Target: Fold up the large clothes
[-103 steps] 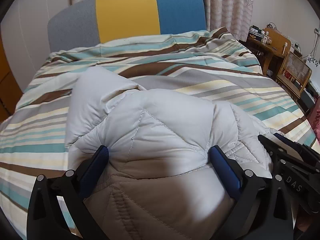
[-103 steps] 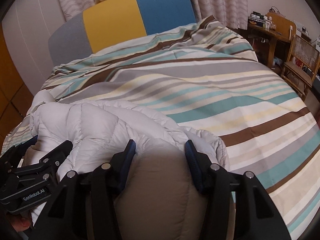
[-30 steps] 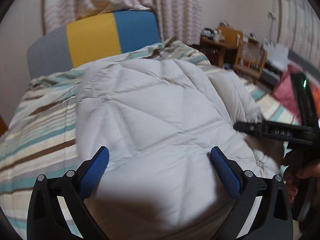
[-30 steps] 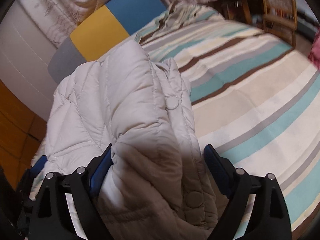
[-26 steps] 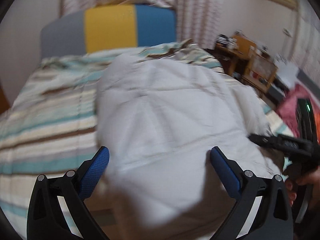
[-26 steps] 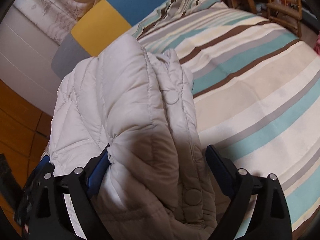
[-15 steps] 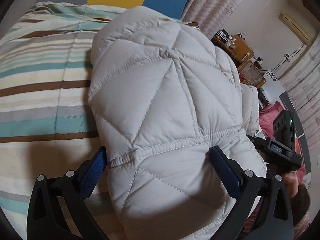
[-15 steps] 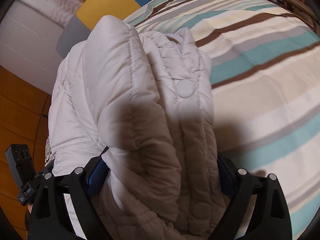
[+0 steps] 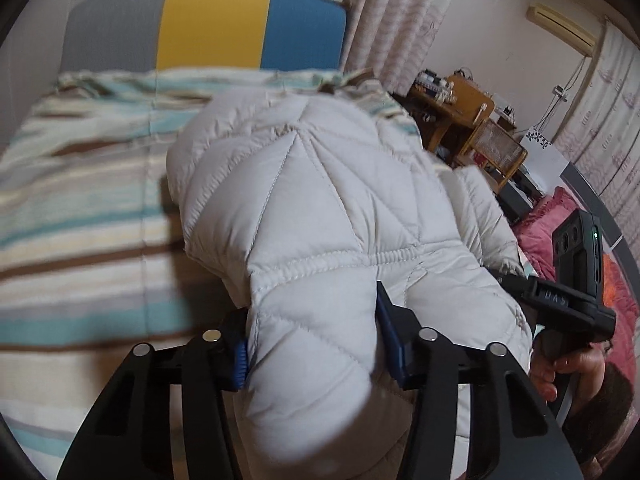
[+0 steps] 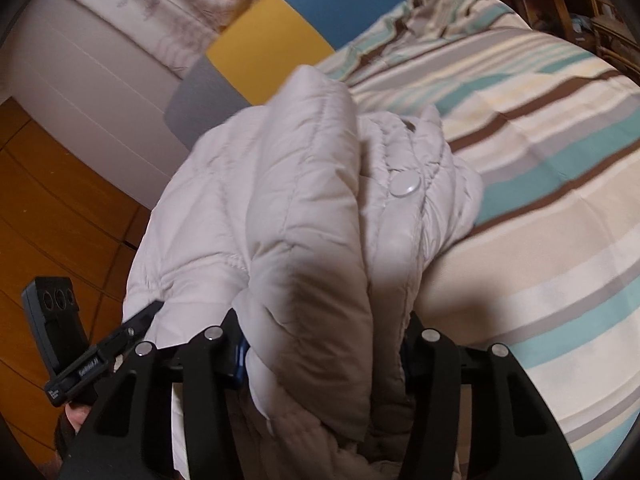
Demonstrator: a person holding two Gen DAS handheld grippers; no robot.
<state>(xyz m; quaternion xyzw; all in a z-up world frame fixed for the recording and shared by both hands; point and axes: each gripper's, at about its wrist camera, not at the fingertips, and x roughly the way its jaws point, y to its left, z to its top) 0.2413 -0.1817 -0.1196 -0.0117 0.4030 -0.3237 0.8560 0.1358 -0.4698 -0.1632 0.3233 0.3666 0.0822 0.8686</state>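
Note:
A pale grey quilted puffer jacket [image 9: 320, 208] hangs bunched above the striped bed. My left gripper [image 9: 314, 344] is shut on a fold of the jacket near its elastic seam. My right gripper [image 10: 324, 348] is shut on another thick fold of the same jacket [image 10: 288, 208], beside the snap-button placket [image 10: 405, 185]. Each gripper shows at the edge of the other's view: the right one in the left wrist view [image 9: 560, 304] and the left one in the right wrist view [image 10: 96, 356]. The jacket's lower part is hidden behind the fingers.
The bed with a striped duvet [image 9: 80, 216] fills the space below, and it also shows in the right wrist view [image 10: 540, 168]. A grey, yellow and blue headboard [image 9: 212, 28] stands behind. Wooden furniture [image 9: 460, 112] stands to the right and a wooden floor [image 10: 48, 216] lies to the left.
Both grippers have closed from wide open onto folds of the jacket. The jacket was lifted off the bed earlier and is still held up.

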